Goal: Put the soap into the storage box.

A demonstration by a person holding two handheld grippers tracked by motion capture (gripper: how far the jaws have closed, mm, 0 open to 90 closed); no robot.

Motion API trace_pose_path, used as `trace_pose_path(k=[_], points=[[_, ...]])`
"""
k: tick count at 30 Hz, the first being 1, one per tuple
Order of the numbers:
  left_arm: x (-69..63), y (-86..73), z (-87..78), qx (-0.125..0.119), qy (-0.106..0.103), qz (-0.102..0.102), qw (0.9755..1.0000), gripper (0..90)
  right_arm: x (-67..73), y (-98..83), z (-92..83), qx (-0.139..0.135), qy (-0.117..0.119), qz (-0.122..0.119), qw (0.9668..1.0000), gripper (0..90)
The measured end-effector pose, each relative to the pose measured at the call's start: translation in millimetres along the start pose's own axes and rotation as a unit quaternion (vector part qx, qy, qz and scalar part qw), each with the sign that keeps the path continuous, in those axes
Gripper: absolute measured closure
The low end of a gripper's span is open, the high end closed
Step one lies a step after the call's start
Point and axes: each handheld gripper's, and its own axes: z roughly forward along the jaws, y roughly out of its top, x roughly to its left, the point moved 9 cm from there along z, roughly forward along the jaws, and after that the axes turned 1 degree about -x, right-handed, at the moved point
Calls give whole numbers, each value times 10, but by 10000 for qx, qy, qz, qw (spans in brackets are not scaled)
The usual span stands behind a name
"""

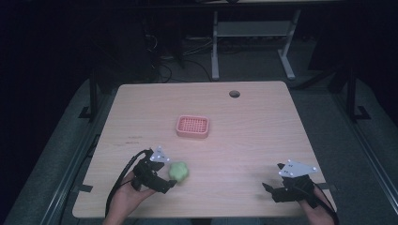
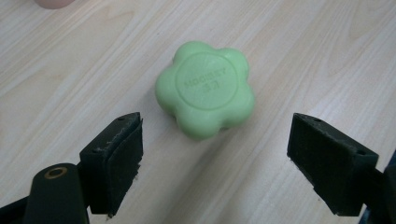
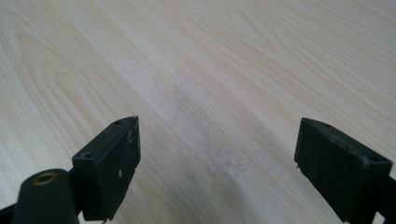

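The left tongs (image 2: 215, 154) are held wide just short of the green flower-shaped soap (image 2: 205, 88), ready to straddle it; the right tongs (image 3: 217, 158) are kept wide and empty, well apart from the soap.

high view: fixed above the person's side, looks forward and down, far enough to take in the whole worktop (image 1: 253, 122) and the floor behind it
left gripper view: rides on the left gripper (image 2: 215, 154), looks along its fingers (image 2: 114, 149), very near the wood
right gripper view: rides on the right gripper (image 3: 217, 158), close over bare wood
shared: the green soap (image 2: 205, 88) lies in the left gripper view and in the high view (image 1: 179, 172); the wood grain is in all three
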Motion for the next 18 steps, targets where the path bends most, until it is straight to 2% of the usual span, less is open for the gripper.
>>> trace_pose_path(k=[16,18], points=[[37,160,143,268,13,-31,9996,181,7,7,2,-5,10,-40,10000,139],[45,170,172,357,28,13,9994,181,10,9,2,-1,14,-37,10000,138]])
